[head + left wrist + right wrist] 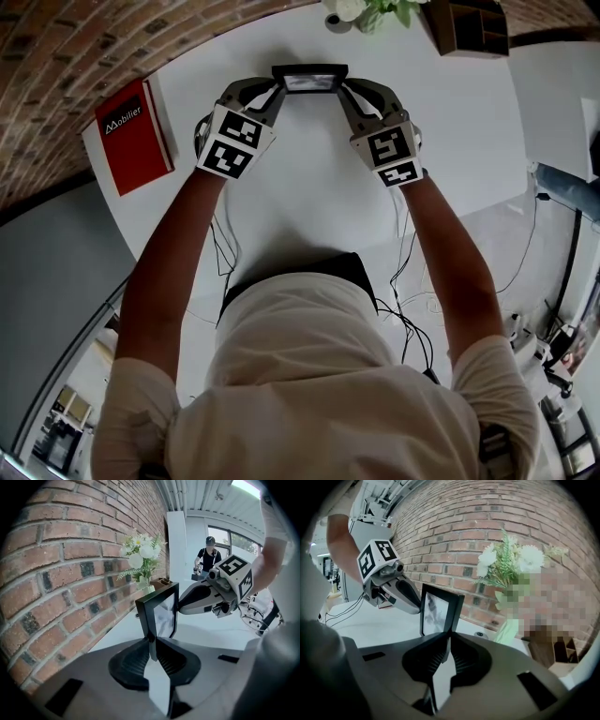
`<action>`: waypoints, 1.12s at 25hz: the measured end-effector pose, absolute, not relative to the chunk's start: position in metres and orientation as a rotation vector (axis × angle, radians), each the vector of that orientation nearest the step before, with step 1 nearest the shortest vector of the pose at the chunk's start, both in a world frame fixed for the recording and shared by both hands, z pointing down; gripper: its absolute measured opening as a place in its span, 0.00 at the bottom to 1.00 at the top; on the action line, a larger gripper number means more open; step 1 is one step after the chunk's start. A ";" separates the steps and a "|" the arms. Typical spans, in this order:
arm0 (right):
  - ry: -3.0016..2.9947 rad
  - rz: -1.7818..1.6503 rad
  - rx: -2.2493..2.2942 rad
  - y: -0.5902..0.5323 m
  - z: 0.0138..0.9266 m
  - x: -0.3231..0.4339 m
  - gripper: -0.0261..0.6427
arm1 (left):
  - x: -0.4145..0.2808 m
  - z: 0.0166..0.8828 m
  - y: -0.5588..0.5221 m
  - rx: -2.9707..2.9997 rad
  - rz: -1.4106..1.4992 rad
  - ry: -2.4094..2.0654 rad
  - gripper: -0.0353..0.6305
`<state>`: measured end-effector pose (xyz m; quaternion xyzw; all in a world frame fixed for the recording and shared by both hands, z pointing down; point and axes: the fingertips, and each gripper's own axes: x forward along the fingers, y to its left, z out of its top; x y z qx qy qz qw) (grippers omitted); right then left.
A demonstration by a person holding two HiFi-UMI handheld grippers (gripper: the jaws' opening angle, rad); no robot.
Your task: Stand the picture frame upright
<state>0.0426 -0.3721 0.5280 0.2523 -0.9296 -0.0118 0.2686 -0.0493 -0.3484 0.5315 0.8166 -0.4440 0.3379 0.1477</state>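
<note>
A black picture frame [309,77] stands upright on the round white table [309,187], near its far edge by the brick wall. My left gripper [277,90] holds the frame's left side edge and my right gripper [345,92] holds its right side edge. In the left gripper view the frame [161,613] rises on edge from between the pads of the left gripper [152,641], which press on it. In the right gripper view the frame [437,611] is pinched the same way by the right gripper [447,641]. Each gripper sees the other one touching the frame's far side.
A red book [134,134] lies at the table's left edge. A vase of white flowers [366,11] and a wooden organizer [473,26] stand at the far right. The brick wall [70,573] runs close behind the frame. A person [208,555] stands far off.
</note>
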 end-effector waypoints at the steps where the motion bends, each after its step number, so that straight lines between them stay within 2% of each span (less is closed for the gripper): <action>1: -2.507 -0.040 0.681 -0.373 0.529 0.043 0.09 | -0.049 0.532 -0.349 2.349 0.975 -1.279 0.12; 28: -2.506 -0.072 0.702 -0.365 0.547 0.047 0.09 | -0.045 0.549 -0.341 2.359 0.977 -1.274 0.12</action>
